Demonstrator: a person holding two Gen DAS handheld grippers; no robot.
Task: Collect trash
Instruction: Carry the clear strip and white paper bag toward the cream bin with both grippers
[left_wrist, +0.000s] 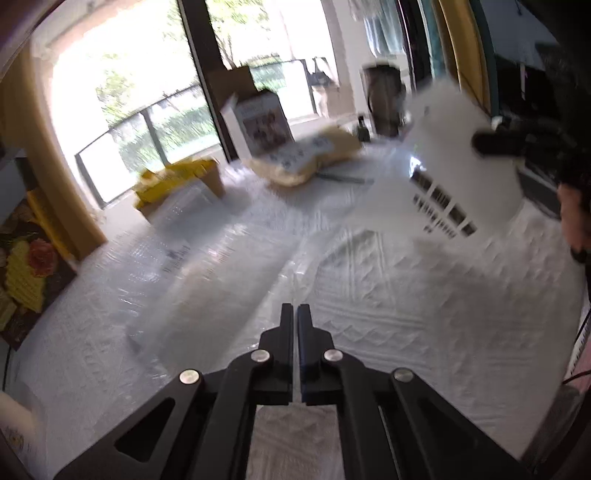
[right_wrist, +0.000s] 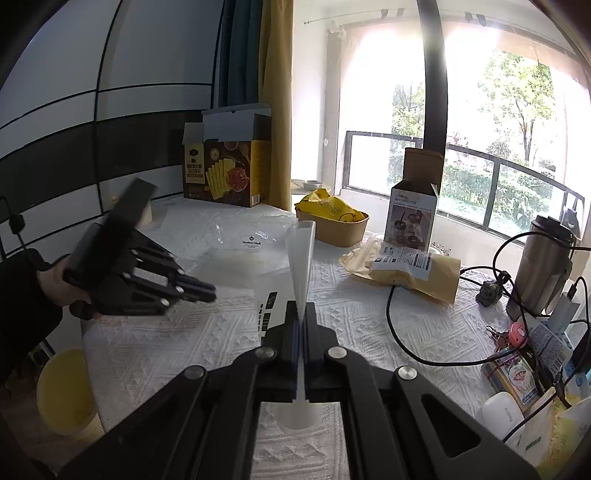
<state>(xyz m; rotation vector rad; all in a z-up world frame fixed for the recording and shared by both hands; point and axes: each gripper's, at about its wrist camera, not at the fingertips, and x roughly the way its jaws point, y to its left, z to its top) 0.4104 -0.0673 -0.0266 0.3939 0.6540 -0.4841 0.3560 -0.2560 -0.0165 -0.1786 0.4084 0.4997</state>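
My right gripper (right_wrist: 301, 308) is shut on a flap of a white box (right_wrist: 275, 295) and holds it above the white table cloth (right_wrist: 369, 317). In the left wrist view the same white box (left_wrist: 454, 155) hangs at the right, held by the right gripper (left_wrist: 491, 142). My left gripper (left_wrist: 295, 308) is shut and empty, low over the cloth; it also shows in the right wrist view (right_wrist: 207, 290) at the left of the box. A clear plastic bag (right_wrist: 255, 240) lies on the table behind the box.
A brown paper bowl with a yellow bag (right_wrist: 332, 218), a padded yellow envelope (right_wrist: 406, 269), a small upright carton (right_wrist: 413, 210) and a large cracker box (right_wrist: 227, 173) stand further back. A steel tumbler (right_wrist: 543, 266), cables and clutter fill the right. A yellow bin (right_wrist: 64, 395) stands below the left edge.
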